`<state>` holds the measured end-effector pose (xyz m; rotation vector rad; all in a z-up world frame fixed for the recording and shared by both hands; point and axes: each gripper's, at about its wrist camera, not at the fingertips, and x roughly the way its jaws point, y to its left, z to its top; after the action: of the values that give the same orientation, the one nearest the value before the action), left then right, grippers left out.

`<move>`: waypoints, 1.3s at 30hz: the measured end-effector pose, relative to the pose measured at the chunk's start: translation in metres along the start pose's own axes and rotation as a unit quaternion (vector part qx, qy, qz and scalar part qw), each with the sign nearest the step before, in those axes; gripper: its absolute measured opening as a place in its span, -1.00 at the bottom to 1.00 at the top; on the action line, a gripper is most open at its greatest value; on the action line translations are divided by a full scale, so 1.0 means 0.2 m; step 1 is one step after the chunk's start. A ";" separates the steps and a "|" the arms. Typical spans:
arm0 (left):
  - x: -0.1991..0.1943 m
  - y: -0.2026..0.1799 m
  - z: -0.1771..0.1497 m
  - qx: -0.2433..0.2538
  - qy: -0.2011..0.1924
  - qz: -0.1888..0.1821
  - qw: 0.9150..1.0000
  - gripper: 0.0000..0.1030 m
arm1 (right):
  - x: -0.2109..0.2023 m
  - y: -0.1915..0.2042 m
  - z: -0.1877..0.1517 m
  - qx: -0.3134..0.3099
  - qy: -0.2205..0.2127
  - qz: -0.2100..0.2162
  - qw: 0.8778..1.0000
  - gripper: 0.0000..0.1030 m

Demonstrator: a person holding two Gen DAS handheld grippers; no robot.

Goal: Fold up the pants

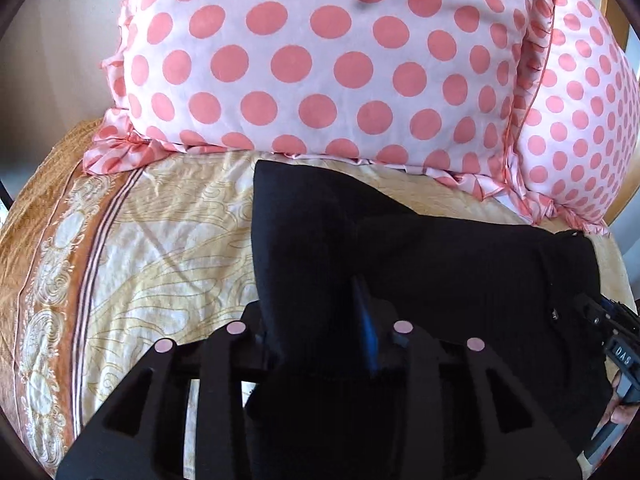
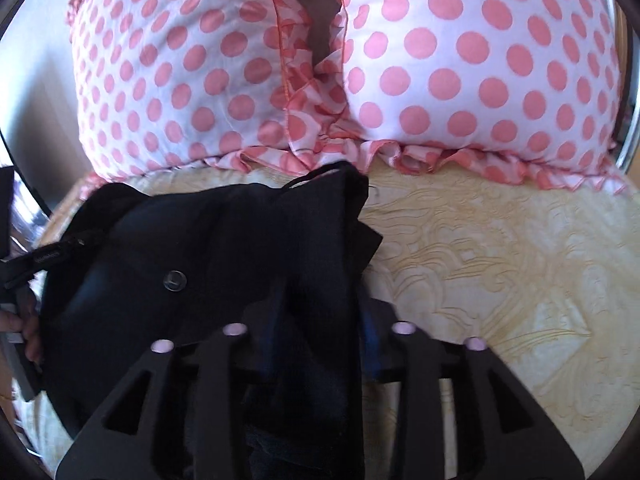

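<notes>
Black pants lie bunched on a yellow patterned bedsheet, their far edge close to the pillows. My left gripper straddles their left part. Cloth fills the gap, the blue pad of its right finger is bare, and the jaws stand apart. In the right wrist view the pants show a dark button. My right gripper straddles their right edge, open, with a loose fold between its blue pads. Each gripper shows at the rim of the other's view: the right one, the left one.
Two white pillows with pink dots and frills stand across the back of the bed, and in the right wrist view. A brown patterned border runs down the sheet's left side. A hand shows at the left rim.
</notes>
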<state>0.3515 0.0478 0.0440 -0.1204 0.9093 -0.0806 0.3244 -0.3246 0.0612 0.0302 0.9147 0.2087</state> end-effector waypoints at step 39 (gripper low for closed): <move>-0.71 -0.08 -1.12 0.042 -0.078 0.047 0.995 0.93 | -0.57 0.48 -0.88 -0.035 -0.046 0.012 0.998 0.79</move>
<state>0.0871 0.0329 0.0207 -0.0050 0.7531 -0.0215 0.1017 -0.2642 0.0545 -0.0131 0.8146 0.2596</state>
